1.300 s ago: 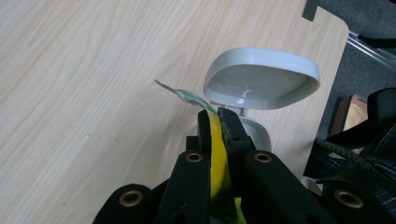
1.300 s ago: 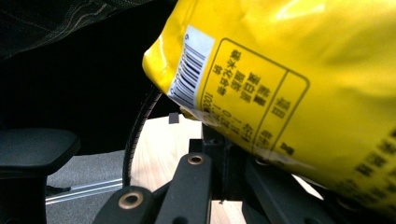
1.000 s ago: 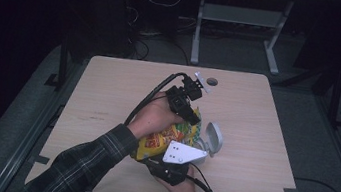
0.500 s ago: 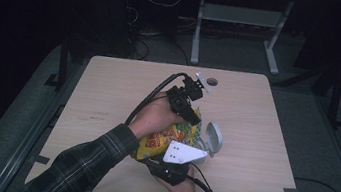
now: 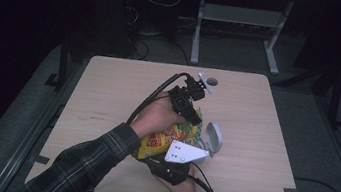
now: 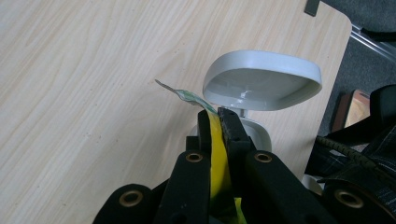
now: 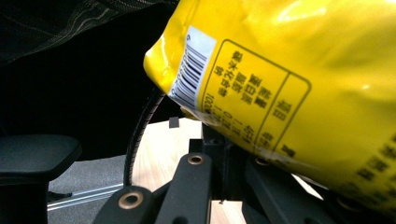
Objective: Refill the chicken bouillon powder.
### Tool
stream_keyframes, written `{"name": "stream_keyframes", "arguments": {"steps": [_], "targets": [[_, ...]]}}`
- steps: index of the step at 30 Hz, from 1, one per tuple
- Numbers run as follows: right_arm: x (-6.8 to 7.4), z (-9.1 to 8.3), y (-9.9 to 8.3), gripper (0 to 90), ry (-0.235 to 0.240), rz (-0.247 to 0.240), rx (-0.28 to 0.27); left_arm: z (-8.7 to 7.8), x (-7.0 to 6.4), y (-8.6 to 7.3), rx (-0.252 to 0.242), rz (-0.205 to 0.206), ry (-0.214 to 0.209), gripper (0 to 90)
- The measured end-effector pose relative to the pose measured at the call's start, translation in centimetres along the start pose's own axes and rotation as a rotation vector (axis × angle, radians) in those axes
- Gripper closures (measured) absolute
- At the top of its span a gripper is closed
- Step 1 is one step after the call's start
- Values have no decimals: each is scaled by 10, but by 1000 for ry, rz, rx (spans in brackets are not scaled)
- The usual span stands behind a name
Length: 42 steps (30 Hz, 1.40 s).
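Note:
A yellow snack bag point(image 5: 165, 136) is held over the table between both grippers. My left gripper point(image 5: 196, 121) comes from above and is shut on the bag's top edge; in the left gripper view the yellow film point(image 6: 215, 158) is pinched between its closed jaws point(image 6: 215, 116), and a torn strip sticks out past them. My right gripper point(image 5: 166, 152), under its grey plate, holds the bag from below. In the right gripper view the bag's barcode side point(image 7: 289, 60) hangs over that gripper's tips point(image 7: 224, 140), which close on its lower edge.
A small white bin point(image 5: 214, 138) with its flip lid raised stands just right of the bag; in the left gripper view its lid point(image 6: 261, 79) is directly beyond the jaws. The wooden table point(image 5: 256, 118) has a round hole near its far edge. Dark floor surrounds it.

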State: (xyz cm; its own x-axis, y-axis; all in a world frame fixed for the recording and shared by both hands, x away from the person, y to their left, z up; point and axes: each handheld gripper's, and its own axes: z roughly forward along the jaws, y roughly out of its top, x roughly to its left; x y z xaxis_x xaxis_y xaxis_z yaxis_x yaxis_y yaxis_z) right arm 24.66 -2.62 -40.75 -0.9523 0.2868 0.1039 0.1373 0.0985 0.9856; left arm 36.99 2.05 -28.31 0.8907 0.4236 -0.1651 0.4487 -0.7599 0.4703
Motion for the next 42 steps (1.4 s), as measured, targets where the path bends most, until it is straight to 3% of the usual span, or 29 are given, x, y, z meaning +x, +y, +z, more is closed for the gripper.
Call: {"name": "stream_keyframes", "arguments": {"steps": [42], "targets": [[-1,-2,1,900,-2,4,-7,3,-2,2,2,4,-2,900]]}}
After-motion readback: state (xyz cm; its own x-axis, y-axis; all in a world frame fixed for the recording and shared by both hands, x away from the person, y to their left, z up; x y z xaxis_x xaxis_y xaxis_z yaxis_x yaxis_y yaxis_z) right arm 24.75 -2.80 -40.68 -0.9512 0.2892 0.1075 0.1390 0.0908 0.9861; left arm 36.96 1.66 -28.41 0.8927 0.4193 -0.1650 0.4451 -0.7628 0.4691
